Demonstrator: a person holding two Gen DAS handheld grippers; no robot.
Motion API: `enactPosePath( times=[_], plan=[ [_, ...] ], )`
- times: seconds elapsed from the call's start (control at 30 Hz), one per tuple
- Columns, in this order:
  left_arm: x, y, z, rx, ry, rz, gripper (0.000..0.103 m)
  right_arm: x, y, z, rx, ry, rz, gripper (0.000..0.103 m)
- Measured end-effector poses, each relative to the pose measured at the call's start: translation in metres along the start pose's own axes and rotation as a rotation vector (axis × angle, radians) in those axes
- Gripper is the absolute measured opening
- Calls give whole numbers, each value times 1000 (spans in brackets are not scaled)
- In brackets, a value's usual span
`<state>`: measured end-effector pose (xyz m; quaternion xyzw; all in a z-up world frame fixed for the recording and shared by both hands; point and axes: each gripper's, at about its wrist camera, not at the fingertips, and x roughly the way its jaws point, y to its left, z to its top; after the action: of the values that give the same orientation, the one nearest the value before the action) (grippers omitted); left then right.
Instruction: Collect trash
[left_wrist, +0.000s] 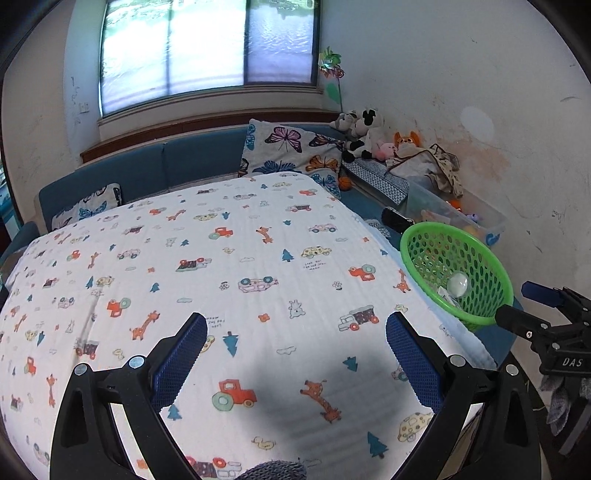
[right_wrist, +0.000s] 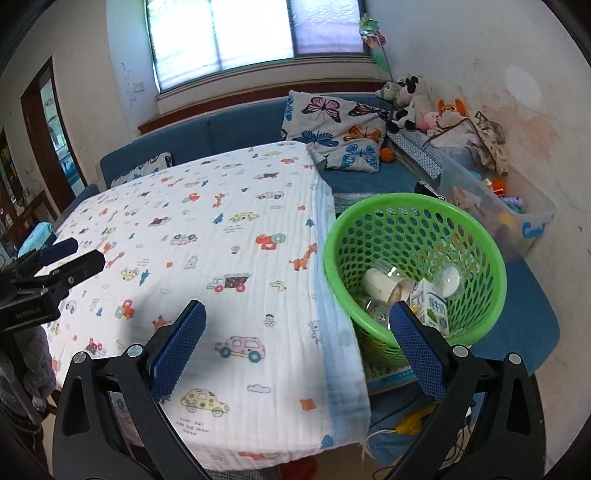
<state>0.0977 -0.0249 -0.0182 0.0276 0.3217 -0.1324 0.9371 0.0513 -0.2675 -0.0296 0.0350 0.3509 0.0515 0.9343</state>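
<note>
Both grippers, left (left_wrist: 295, 332) and right (right_wrist: 297, 321), are hanging with jaws spread wide and gripping nothing above the patterned tablecloth (right_wrist: 207, 236), trash lying in the green basket (right_wrist: 476, 236) just off the table's right edge.

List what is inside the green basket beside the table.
The green basket holds a milk carton, a clear plastic cup lying on its side, and a round clear lid. More clear pieces lie lower down, partly covered and too hidden to identify.
</note>
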Motion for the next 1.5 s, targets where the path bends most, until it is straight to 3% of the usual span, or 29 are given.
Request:
enactPosePath(
  times=[0.4, 0.9, 1.5],
  plan=[
    [-23, -4, 4, 6, -83, 37, 94, -23, 12, 5, -47, -91, -53, 99],
    [-39, -9, 4, 11, -153, 72, 94, -33, 15, 6, -52, -127, -59, 99],
    [-42, -13, 4, 21, -162, 70, 94, -38, 15, 6, -51, -140, -55, 99]
  ],
)
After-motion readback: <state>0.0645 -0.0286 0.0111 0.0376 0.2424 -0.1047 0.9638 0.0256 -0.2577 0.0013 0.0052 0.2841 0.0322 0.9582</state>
